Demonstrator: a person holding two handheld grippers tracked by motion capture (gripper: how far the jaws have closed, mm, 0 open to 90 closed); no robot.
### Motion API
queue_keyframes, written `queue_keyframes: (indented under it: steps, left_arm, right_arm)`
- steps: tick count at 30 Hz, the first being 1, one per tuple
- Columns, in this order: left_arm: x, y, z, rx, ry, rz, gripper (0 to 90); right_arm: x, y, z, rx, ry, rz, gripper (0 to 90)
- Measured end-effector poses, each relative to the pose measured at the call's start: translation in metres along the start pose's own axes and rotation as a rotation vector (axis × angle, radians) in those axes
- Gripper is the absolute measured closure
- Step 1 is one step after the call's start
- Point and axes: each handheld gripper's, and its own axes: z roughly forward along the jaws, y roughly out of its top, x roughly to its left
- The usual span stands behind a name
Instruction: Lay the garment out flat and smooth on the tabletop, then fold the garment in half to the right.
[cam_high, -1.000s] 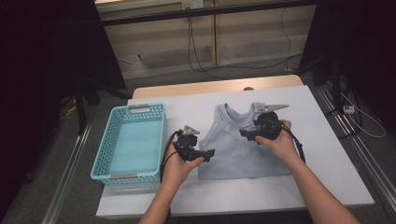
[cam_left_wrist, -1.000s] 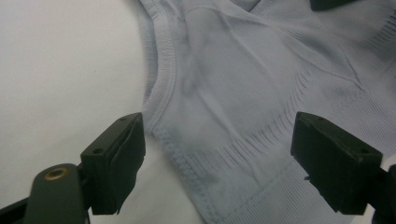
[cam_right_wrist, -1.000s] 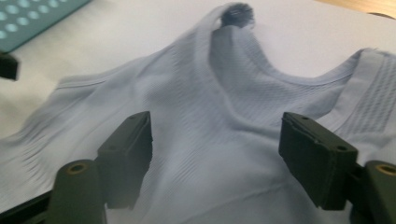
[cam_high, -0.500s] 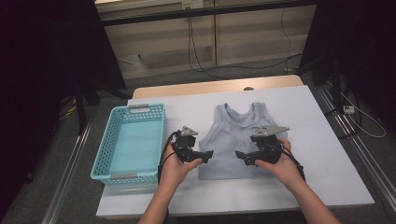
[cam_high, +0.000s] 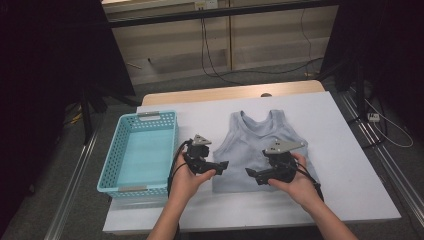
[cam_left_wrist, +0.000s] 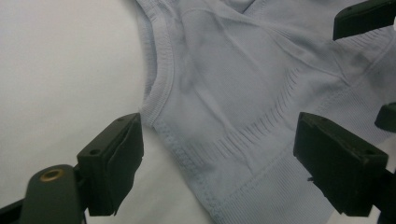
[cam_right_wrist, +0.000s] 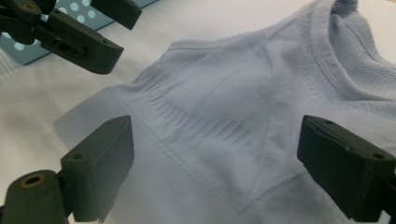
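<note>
A pale blue-grey sleeveless top (cam_high: 260, 142) lies flat on the white table, neck away from me. My left gripper (cam_high: 223, 164) hovers at the top's lower left corner, pointing right. In the left gripper view its jaws (cam_left_wrist: 217, 135) stand open over the side seam and ribbed hem (cam_left_wrist: 243, 186), gripping nothing. My right gripper (cam_high: 248, 173) sits at the lower right of the top and points left, facing the other one. Its jaws (cam_right_wrist: 217, 140) have just been opening and stand wide above the cloth (cam_right_wrist: 219, 107), pads off it.
A teal plastic basket (cam_high: 111, 165) stands empty at the table's left, close beside my left hand. Bare white tabletop (cam_high: 345, 160) lies right of the top. Beyond the table's far wooden edge (cam_high: 225, 92) are cables and a dark floor.
My right hand has come back from the top's shoulder area down to its lower hem, toward the table's near edge. The left hand has stayed where it was.
</note>
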Motion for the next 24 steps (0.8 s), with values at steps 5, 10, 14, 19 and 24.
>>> queue_keyframes:
  steps: [5,10,14,19,24]
  left_arm:
    - [0.001,0.000,-0.001,0.013,-0.006,0.006,16.2]
    - [-0.001,-0.001,-0.001,0.008,0.001,0.008,16.1]
    - [0.001,-0.001,-0.002,0.014,0.003,0.007,15.9]
    - [0.005,-0.004,-0.003,0.020,0.002,0.000,15.6]
    - [0.008,-0.006,-0.007,0.017,0.009,-0.007,15.5]
  right_arm:
    - [0.005,0.000,0.006,0.012,0.011,-0.013,10.7]
    - [0.009,-0.001,0.011,0.022,0.011,-0.031,10.6]
    - [0.013,0.001,0.013,0.005,0.029,-0.036,10.6]
    - [0.017,0.004,0.018,0.014,0.037,-0.050,10.6]
    - [0.021,0.007,0.023,0.011,0.042,-0.066,10.6]
